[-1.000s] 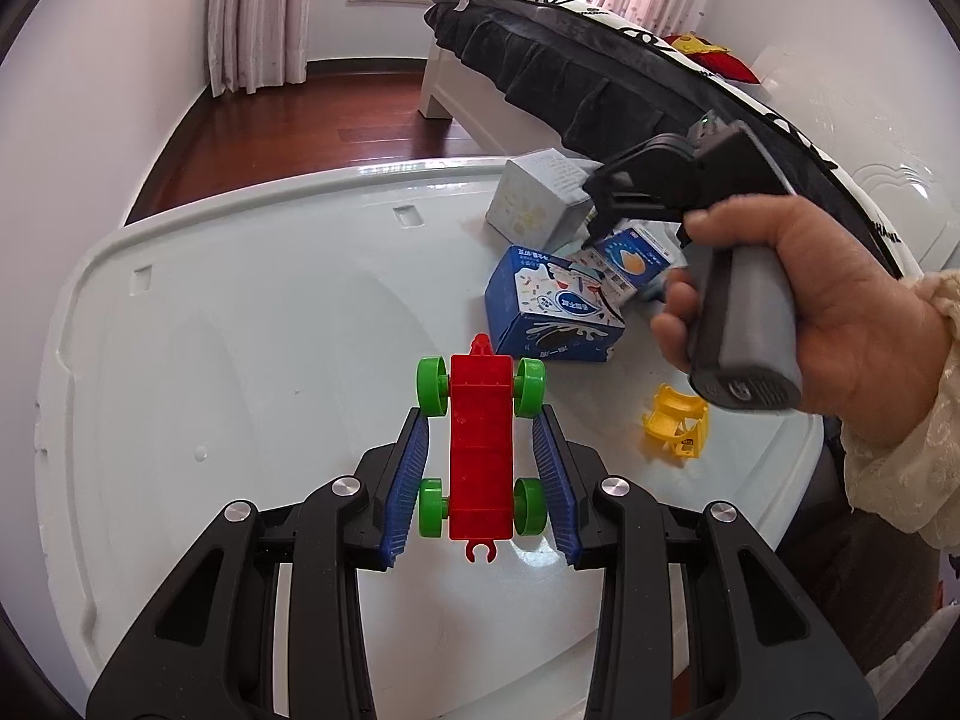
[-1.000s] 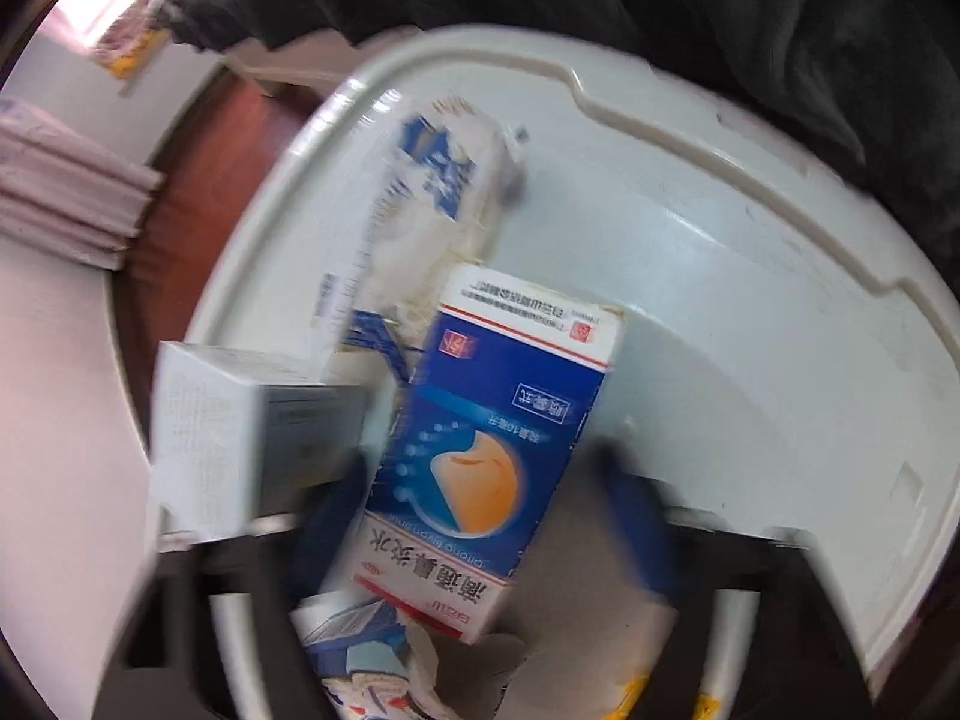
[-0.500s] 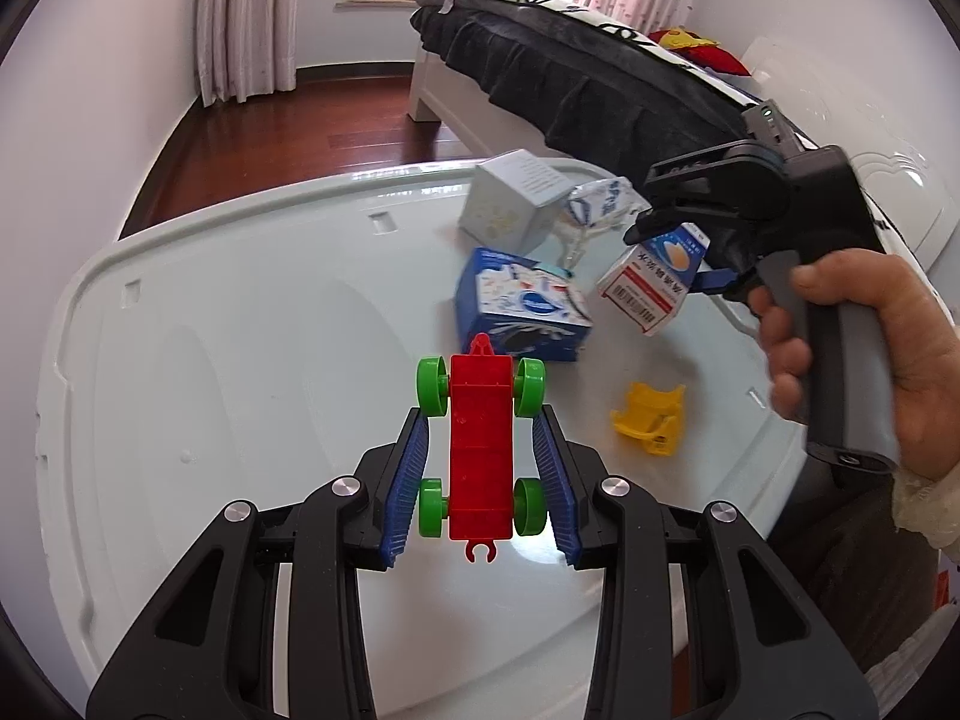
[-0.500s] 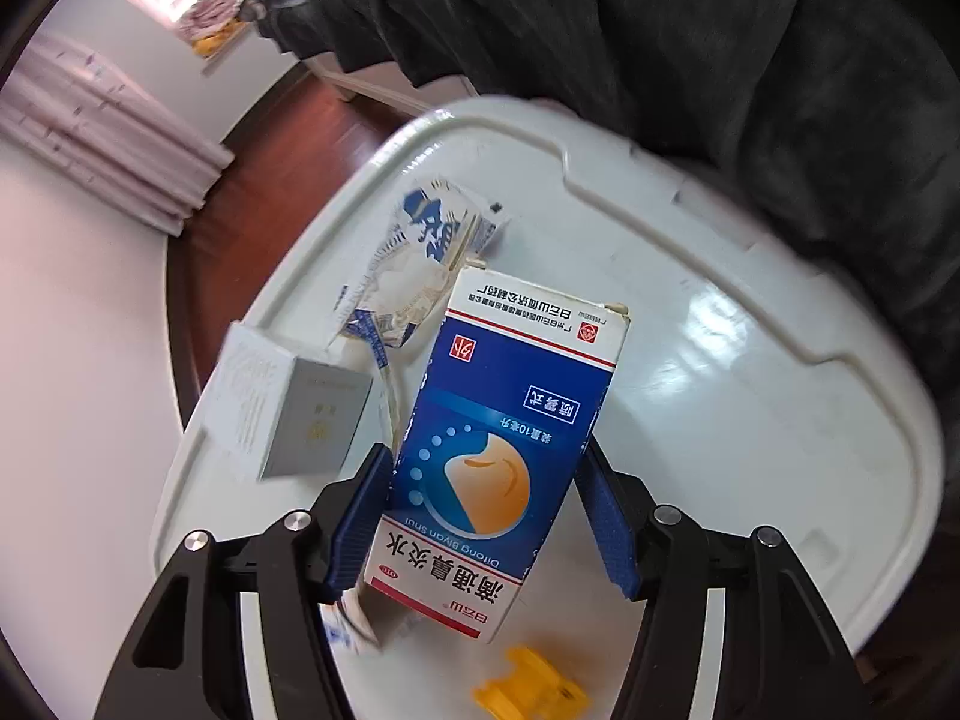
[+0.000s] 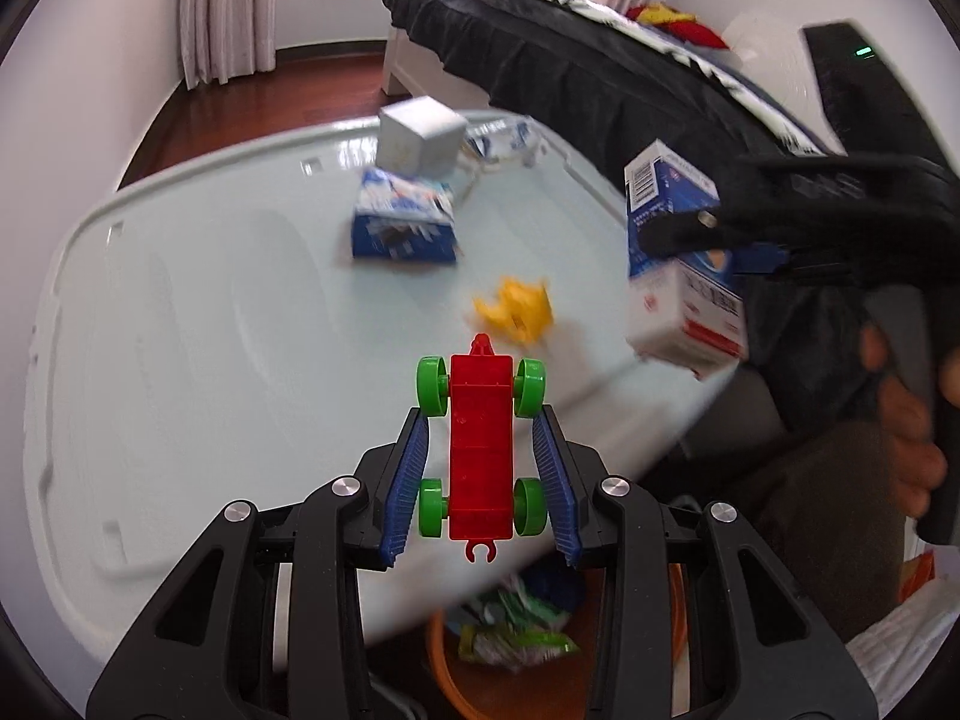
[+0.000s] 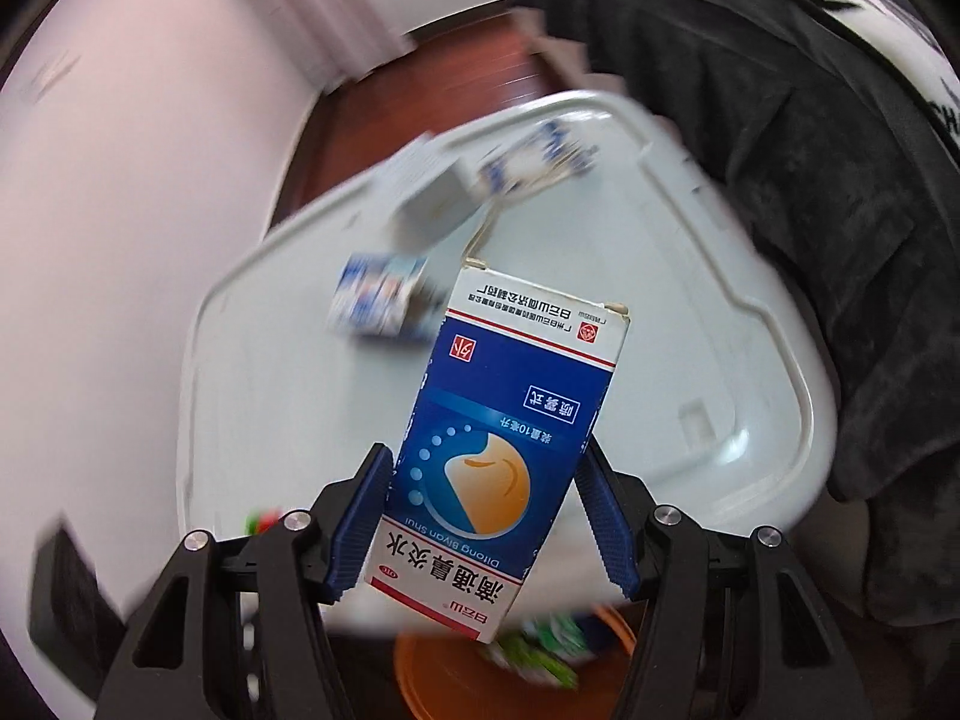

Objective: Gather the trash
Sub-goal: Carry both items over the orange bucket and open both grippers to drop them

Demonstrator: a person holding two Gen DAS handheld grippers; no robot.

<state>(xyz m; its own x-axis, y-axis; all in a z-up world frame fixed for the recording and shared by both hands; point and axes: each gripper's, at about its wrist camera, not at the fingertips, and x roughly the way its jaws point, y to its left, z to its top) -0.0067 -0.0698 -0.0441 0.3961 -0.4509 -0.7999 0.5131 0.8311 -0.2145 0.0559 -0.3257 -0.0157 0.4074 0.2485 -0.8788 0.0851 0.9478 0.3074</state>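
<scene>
- The left gripper (image 5: pixel 482 456) keeps its 2 blue pads pinched on the red toy car (image 5: pixel 482 450), as it did 1 s ago. The car is not trash, so this hand adds nothing to the collecting for now.
- Below both grippers an orange bin (image 6: pixel 444 675) has come into view, with green wrappers (image 5: pixel 516 639) already in it. Neither view showed it 0.5 s ago, so both hands have swung off the table edge toward it.
- The right gripper (image 6: pixel 483 510) stays clamped on the blue medicine box (image 6: pixel 510 438). 1 s ago the box lay on the table among the other litter; now it hangs in the air past the near rim, almost above the bin. My guess is that the drop comes next, once the box is squarely over the opening.
- On the white table (image 5: pixel 180 330) a yellow piece (image 5: pixel 516 312) lies nearest, blurred.
- Farther off sit a blue carton (image 5: pixel 402 222), a grey box (image 5: pixel 420 135) and a crumpled wrapper (image 5: pixel 501 141), all close together. These 3 still wait to be collected; whether the yellow piece is trash or a toy I cannot tell.
</scene>
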